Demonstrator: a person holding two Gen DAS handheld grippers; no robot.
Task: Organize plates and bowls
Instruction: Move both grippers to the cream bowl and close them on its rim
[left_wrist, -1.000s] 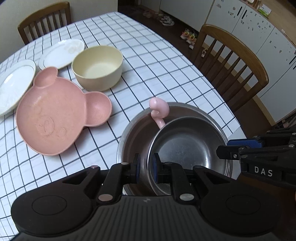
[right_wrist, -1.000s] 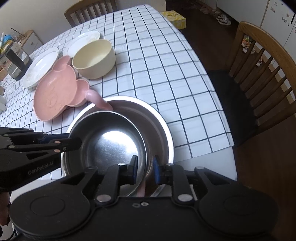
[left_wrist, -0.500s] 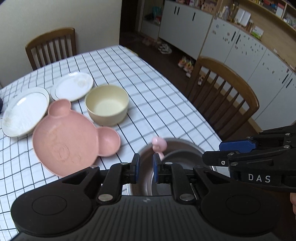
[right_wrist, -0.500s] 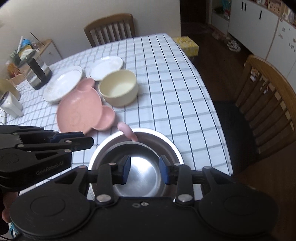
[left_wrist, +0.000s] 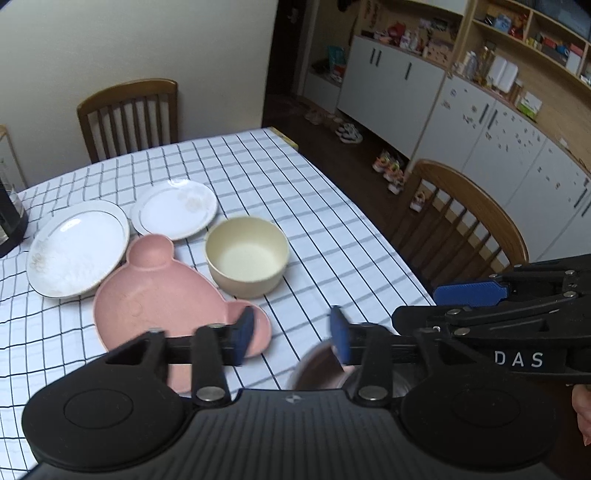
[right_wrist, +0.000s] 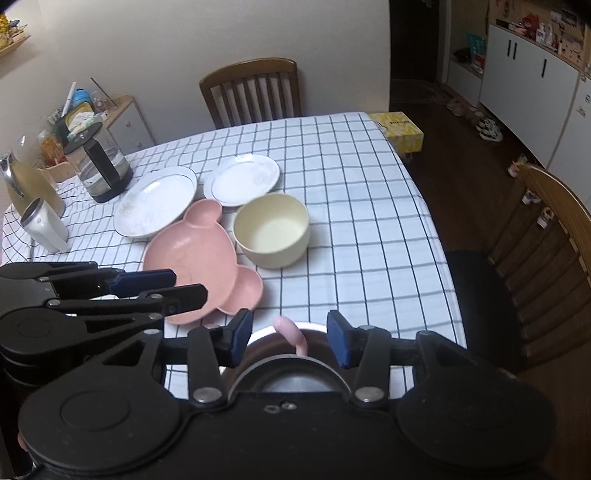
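Note:
Two nested steel bowls (right_wrist: 291, 365) with a pink spoon (right_wrist: 291, 334) sit at the table's near edge, mostly hidden under both grippers; a rim shows in the left wrist view (left_wrist: 317, 369). My left gripper (left_wrist: 293, 338) is open and empty above them. My right gripper (right_wrist: 288, 336) is open and empty, also raised over the bowls. A pink bear-shaped plate (left_wrist: 162, 299) (right_wrist: 199, 258), a cream bowl (left_wrist: 247, 256) (right_wrist: 271, 229) and two white plates (left_wrist: 77, 247) (left_wrist: 173, 206) lie farther back.
A glass kettle (right_wrist: 98, 166), a jug (right_wrist: 29, 181) and a white cup (right_wrist: 44, 225) stand at the far left. Wooden chairs stand at the far end (right_wrist: 251, 92) and the right side (left_wrist: 465, 218). A yellow tissue box (right_wrist: 399, 131) sits past the far right corner.
Both grippers have let go of the steel bowl rims, opened wide, and risen and pulled back, so the bowls now sit low and mostly hidden.

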